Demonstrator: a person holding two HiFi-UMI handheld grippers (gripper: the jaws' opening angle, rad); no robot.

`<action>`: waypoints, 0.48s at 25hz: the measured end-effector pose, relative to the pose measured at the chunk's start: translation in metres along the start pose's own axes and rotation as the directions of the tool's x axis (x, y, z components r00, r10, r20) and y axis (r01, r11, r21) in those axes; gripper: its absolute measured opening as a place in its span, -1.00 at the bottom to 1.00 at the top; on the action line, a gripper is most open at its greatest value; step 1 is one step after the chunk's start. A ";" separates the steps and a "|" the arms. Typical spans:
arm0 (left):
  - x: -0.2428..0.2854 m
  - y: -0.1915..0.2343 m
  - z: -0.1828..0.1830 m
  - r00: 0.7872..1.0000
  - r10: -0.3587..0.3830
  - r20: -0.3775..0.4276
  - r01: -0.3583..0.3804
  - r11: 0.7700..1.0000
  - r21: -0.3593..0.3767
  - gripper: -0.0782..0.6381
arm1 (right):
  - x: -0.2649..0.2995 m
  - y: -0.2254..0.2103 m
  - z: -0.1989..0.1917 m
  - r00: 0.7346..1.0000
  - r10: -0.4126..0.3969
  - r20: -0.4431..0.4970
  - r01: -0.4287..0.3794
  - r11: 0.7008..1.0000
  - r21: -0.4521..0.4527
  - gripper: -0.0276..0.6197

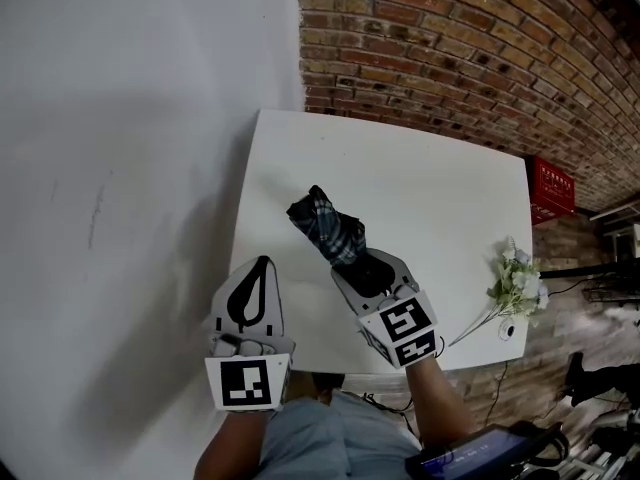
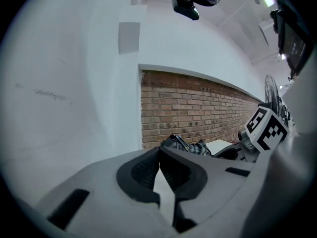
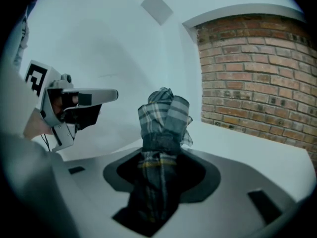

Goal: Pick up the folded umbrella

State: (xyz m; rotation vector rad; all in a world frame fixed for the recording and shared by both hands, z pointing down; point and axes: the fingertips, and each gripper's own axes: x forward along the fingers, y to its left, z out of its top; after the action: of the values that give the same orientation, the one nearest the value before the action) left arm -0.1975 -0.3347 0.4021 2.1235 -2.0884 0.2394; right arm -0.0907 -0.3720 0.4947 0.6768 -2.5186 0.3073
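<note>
A white table [image 1: 300, 198] is sitting below both claws. The right claw [image 1: 362, 260] [image 3: 161, 155] is gripping a folded plaid umbrella [image 1: 322, 223] [image 3: 163, 118], whose bunched end is poking out ahead of its jaws. The left claw [image 1: 263, 261] [image 2: 159, 151], beside it, is holding nothing, its jaw tips touching. White flowers [image 1: 515, 283] are lying to the right claw's right.

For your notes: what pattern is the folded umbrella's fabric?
Dark plaid with pale stripes on the umbrella; clearest in the right gripper view.
</note>
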 end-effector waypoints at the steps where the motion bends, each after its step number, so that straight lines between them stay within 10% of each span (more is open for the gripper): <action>1: -0.002 -0.002 0.003 1.000 -0.004 0.006 0.004 1.000 0.003 -0.76 | -0.004 0.000 0.003 1.000 -0.006 0.010 0.006 1.000 -0.001 -0.32; 12: -0.032 -0.025 0.031 0.997 -0.024 0.071 0.022 0.999 0.028 -0.76 | -0.048 0.010 0.038 0.990 -0.054 0.132 0.057 0.998 -0.020 -0.32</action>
State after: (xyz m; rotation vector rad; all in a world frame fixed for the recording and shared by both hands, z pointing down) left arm -0.1724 -0.3103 0.3648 2.2018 -2.1096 0.1930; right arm -0.0764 -0.3572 0.4364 0.7792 -2.6184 0.2193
